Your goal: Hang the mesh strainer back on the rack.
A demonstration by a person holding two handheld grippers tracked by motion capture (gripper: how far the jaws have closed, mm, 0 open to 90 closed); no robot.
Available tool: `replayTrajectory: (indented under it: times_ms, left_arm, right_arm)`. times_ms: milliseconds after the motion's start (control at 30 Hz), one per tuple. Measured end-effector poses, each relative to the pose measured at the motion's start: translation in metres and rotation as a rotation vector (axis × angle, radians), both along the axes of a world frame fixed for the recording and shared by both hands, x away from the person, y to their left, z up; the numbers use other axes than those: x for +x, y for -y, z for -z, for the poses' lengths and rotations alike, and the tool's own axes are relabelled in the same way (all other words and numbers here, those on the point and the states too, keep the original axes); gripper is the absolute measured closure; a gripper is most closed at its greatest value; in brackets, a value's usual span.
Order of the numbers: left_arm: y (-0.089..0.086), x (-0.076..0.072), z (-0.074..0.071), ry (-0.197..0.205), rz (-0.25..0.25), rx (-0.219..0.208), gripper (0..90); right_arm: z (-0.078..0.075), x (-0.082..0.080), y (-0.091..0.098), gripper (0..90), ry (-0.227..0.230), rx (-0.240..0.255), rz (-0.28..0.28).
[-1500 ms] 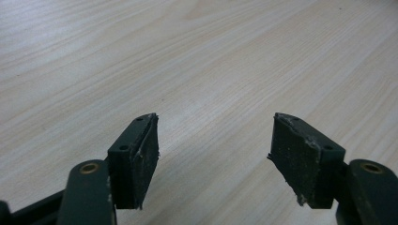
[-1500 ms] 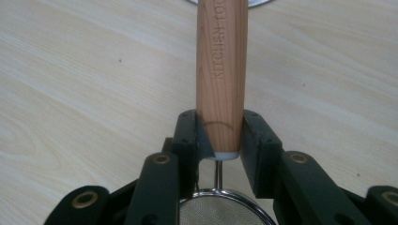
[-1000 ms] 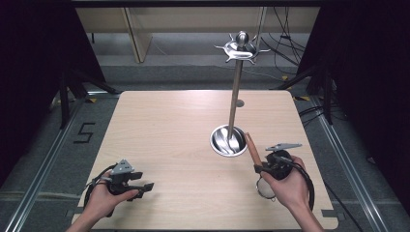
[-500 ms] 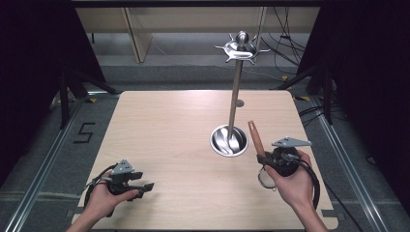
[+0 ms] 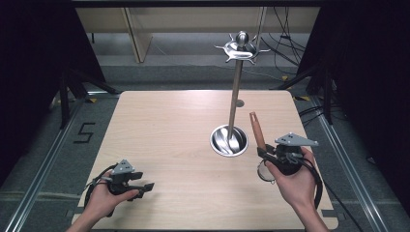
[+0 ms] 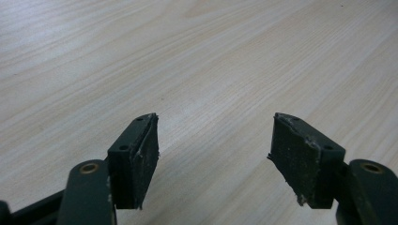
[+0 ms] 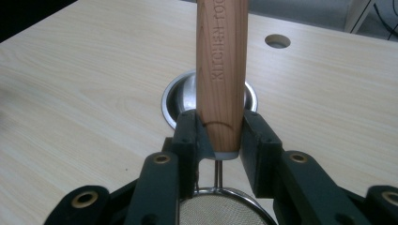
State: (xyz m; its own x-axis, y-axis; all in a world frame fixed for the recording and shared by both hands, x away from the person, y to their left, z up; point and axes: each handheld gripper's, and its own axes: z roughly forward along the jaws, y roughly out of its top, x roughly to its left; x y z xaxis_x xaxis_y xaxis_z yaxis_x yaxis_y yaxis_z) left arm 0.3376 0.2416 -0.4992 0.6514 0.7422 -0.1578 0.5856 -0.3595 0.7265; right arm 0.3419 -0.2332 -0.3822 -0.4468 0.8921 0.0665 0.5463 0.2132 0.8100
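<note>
Right gripper view: "KITCHEN TOO…" on wooden handle (image 7: pixel 221 70)

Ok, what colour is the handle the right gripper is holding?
Reddish-brown wood, with lettering pressed into it. The handle shows best in the right gripper view, clamped in the right gripper.

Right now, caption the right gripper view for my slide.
Right gripper jaws clamp the wooden-handled wire mesh strainer upright before the round steel stand base on the pale wooden table.

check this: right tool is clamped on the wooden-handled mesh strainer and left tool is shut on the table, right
Not quite. The left tool is open, jaws wide apart over the light wooden table, as the left gripper view shows. The right tool does clamp the wooden-handled mesh strainer.
</note>
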Motion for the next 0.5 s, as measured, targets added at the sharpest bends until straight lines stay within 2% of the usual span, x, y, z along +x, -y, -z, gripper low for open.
replayTrajectory:
  times_ms: [33,67,133,200,233,300,367,400,433,467,500]
  left_arm:
    - [0.0,0.0,0.0,0.0,0.003,0.004,31.9]
    - [0.0,0.0,0.0,0.0,0.003,0.005,31.9]
    - [0.0,0.0,0.0,0.001,0.001,0.003,31.9]
    - [0.0,0.0,0.0,0.001,0.002,0.005,31.9]
    - [0.0,0.0,0.0,0.0,0.002,0.005,31.9]
    - [0.0,0.0,0.0,0.0,0.002,0.004,31.9]
    - [0.0,0.0,0.001,0.001,-0.002,-0.005,31.9]
    - [0.0,0.0,0.001,0.003,-0.004,-0.009,31.9]
    - [0.0,0.0,0.001,0.002,-0.004,-0.007,31.8]
    - [0.001,0.0,0.001,0.002,-0.004,-0.007,31.9]
    - [0.001,0.0,0.001,0.002,-0.004,-0.008,31.9]
  right_arm:
    - [-0.001,0.001,0.001,70.0,0.01,-0.01,-0.008]
    - [-0.003,-0.002,-0.001,70.0,-0.024,0.016,0.016]
    - [-0.004,-0.001,0.0,70.0,0.011,0.005,0.014]
    - [-0.006,-0.002,0.0,70.0,0.001,0.017,0.016]
    - [-0.006,0.0,0.003,70.0,0.047,-0.009,-0.003]
    - [-0.009,-0.003,0.001,70.0,0.019,0.017,0.015]
    - [-0.011,-0.003,0.002,70.0,0.045,0.015,0.018]
    - [-0.012,-0.001,0.003,70.0,0.061,0.007,0.001]
    - [-0.013,-0.001,0.004,70.0,0.06,0.007,-0.004]
    - [-0.014,-0.002,0.003,70.0,0.071,0.021,0.017]
    - [-0.015,-0.003,0.003,70.1,0.053,0.023,0.014]
